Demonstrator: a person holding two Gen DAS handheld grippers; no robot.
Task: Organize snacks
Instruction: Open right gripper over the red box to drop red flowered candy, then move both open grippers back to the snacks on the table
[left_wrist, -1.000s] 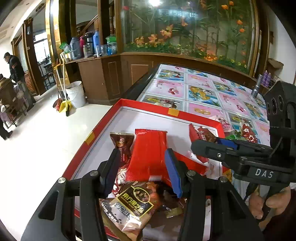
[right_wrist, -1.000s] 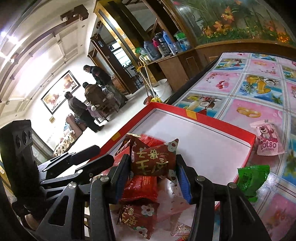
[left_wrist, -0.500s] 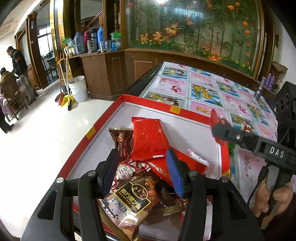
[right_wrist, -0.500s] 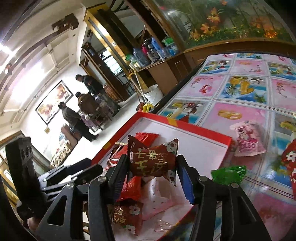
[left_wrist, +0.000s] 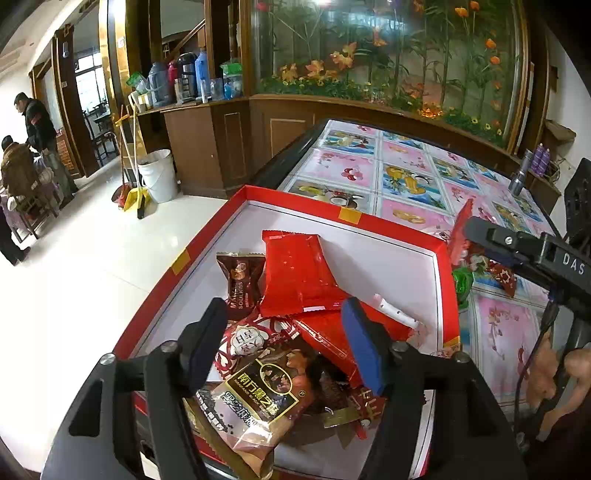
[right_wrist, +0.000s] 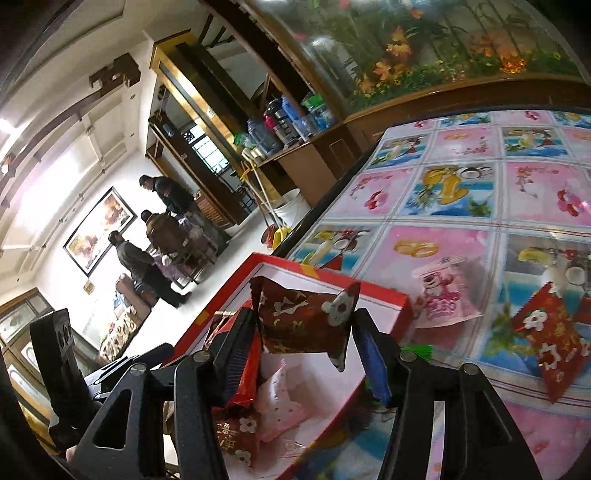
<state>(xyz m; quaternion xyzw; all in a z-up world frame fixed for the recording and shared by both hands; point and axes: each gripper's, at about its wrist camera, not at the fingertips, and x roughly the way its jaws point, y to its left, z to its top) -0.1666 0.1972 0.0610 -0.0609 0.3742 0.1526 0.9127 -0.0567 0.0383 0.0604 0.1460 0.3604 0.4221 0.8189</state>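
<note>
The right gripper (right_wrist: 303, 350) had a dark red snack packet (right_wrist: 304, 319) pinched between its pads, lifted above the red box (right_wrist: 384, 295), with the jaws easing apart a little while the packet sat between them. My guess is the packet was on its way out toward the tablecloth (right_wrist: 461, 236), where a pink bear packet (right_wrist: 441, 295) and another red packet (right_wrist: 550, 336) already lay. To do that well, I'd carry it clear of the box wall before letting go, keep it low, and set it beside its matching kind rather than dropping it on top of something.

The left gripper (left_wrist: 284, 336) was over the near end of the box, pointing down at the pile, jaws opening with nothing squeezed. A flat red packet (left_wrist: 295, 273) lay just ahead of the fingertips and a brown packet (left_wrist: 262, 391) sat below them. So that one looked freshly released, or about to pick.

Pose-wise, the right gripper was tilted, angled shallowly downward. In the left view it reached in from the right side, with the person's hand (left_wrist: 554, 376) underneath.
</note>
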